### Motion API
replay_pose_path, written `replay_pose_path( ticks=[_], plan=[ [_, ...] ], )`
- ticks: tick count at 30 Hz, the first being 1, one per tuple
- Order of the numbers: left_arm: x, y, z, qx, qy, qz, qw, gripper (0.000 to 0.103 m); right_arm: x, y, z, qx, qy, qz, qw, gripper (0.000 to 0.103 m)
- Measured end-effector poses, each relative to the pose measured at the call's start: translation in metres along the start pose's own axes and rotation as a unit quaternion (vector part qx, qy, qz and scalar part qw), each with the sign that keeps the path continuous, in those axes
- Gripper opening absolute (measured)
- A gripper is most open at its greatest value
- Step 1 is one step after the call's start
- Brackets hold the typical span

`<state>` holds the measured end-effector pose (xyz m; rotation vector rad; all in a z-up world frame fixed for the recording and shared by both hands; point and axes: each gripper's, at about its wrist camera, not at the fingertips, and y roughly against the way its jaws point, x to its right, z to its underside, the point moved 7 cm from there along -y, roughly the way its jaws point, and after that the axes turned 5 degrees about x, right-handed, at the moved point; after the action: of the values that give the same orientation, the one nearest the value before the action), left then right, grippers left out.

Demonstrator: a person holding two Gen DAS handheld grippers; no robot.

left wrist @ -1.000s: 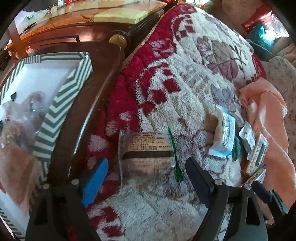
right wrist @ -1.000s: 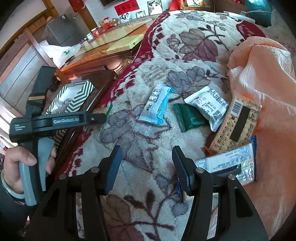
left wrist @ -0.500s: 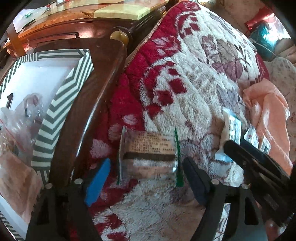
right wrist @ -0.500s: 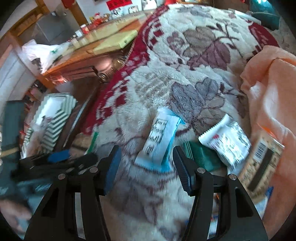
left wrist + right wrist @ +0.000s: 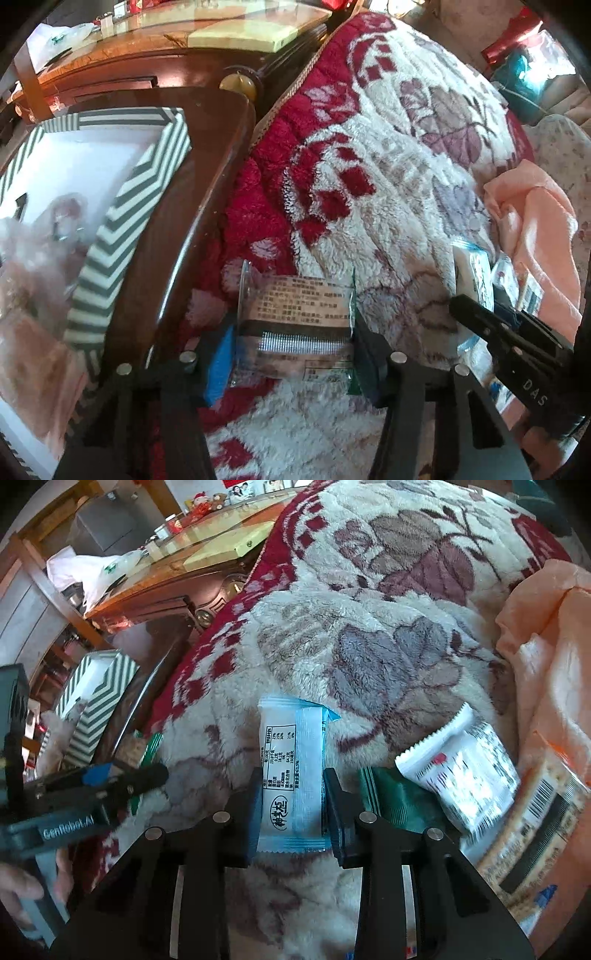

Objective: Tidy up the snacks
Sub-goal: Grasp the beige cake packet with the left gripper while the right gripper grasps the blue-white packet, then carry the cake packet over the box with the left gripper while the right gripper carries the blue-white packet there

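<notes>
right claw (image 5: 291, 805) has just clamped the blue packet (image 5: 291, 760) on the near blanket (image 5: 369, 635); left claw (image 5: 291, 354) is closing around the brown packet (image 5: 295, 314) beside the striped box (image 5: 129, 206). both look ready to lift.

Plush blanket (image 5: 388, 192), cream pile with red and mauve leaf-and-flower pattern, covers the surface under and ahead of the fingers. Peach cloth (image 5: 546, 635) bunched on it, right of the fingers. Left of the fingers, dark polished wooden table (image 5: 207, 155), curved edge meeting the blanket. Beyond it, further ahead, a carved wooden cabinet (image 5: 159, 602) with round brass knob (image 5: 238, 83) and glossy top (image 5: 207, 535); a yellow-green pad (image 5: 240, 33) lies on that top. White plastic bag (image 5: 88, 572) at far left. Strong daylight, hard glare on the glossy top.
</notes>
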<state>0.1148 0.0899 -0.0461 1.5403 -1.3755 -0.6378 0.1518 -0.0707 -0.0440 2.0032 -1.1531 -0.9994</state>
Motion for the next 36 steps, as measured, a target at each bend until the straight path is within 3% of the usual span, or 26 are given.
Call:
replay_pose_path(
  ticks=[16, 36],
  plan=[
    [-0.014, 0.073, 0.041, 0.071, -0.027, -0.028, 0.9967, 0.059, -0.042, 0.062, 0.039, 0.023, 0.043, -0.024, 0.999, 0.029],
    [-0.080, 0.131, 0.051, 0.136, -0.001, -0.080, 0.9875, 0.059, -0.134, 0.075, 0.052, 0.018, 0.116, -0.061, 0.991, 0.029]
  ],
)
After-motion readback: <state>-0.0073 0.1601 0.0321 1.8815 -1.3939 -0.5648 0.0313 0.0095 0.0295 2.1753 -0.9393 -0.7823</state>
